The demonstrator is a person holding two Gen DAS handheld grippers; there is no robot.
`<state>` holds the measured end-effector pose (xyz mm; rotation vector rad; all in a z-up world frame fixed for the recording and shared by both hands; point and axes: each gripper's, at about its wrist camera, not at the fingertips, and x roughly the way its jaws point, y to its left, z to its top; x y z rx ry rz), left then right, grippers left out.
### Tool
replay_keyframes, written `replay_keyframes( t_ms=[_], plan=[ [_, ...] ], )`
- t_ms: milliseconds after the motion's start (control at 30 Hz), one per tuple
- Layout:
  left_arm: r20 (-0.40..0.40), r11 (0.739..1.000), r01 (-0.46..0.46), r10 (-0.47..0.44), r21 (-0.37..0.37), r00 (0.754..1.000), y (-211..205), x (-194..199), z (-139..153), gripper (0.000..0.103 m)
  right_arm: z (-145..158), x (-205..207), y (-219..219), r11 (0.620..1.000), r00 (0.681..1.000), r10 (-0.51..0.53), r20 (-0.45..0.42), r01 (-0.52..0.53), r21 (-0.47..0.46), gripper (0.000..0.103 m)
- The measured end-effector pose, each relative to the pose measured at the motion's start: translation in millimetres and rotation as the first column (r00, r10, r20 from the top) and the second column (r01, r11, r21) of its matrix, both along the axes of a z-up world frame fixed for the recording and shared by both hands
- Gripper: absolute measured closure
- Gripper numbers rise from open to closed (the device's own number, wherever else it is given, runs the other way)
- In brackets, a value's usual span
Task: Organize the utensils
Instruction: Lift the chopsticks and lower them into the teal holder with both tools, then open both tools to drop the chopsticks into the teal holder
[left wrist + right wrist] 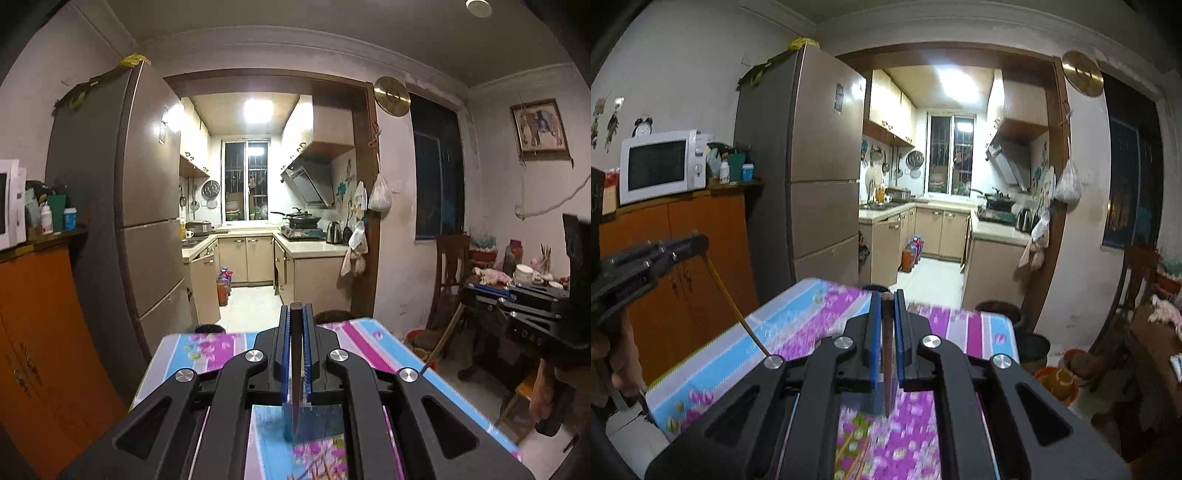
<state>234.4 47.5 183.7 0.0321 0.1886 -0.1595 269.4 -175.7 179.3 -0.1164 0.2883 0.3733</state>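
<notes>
Walls, pale and dim, enclose a dining room that opens through a brown doorway [364, 206] into a lit kitchen [255, 206]. At that doorway's left stands a tall brown fridge [147, 192]; left of it an orange cabinet [690, 258] carries a white microwave [659, 168]. A dark window [437, 166] sits right of the doorway, a round gold clock [392, 96] between them.

Below both cameras lies the table [369, 339], covered in a blue, pink and purple flowered cloth; its far edge faces the kitchen, and motion blur smears the pattern in the right view.

The left gripper [296, 354] is clenched on a thin dark utensil [295, 369] that runs upright between the blue pads, tip hanging over the cloth. The right gripper [887, 347] is likewise clamped on a thin brown utensil [887, 354]. Whether these are chopsticks or something else is hard to tell; in each gripper's own view little more than an edge shows. A cluttered side table at the right edge is cut off.
</notes>
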Motion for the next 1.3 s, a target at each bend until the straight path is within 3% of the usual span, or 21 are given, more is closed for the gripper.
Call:
replay_keyframes(
  t_ms=[167,333,867,1300],
  plan=[
    [-0.002,1.000,0.003,-0.003,0.004,1.000,-12,42,35,0.096,40,41,9,1.000,1.000,0.006,-0.007,-0.006,0.010,0.098],
    [-0.050,1.000,0.003,-0.003,0.010,0.999,-23,85,40,0.096,40,77,19,1.000,0.998,0.018,-0.066,-0.017,0.017,0.098],
    [-0.217,0.999,0.017,-0.010,0.031,0.976,-25,168,-21,0.096,-23,143,44,0.999,0.967,0.047,-0.251,-0.046,0.010,0.098],
    [-0.294,0.999,-0.012,0.020,0.030,0.956,-24,213,-63,0.095,-62,179,42,0.999,0.945,0.036,-0.326,-0.032,0.018,0.098]
  ],
)
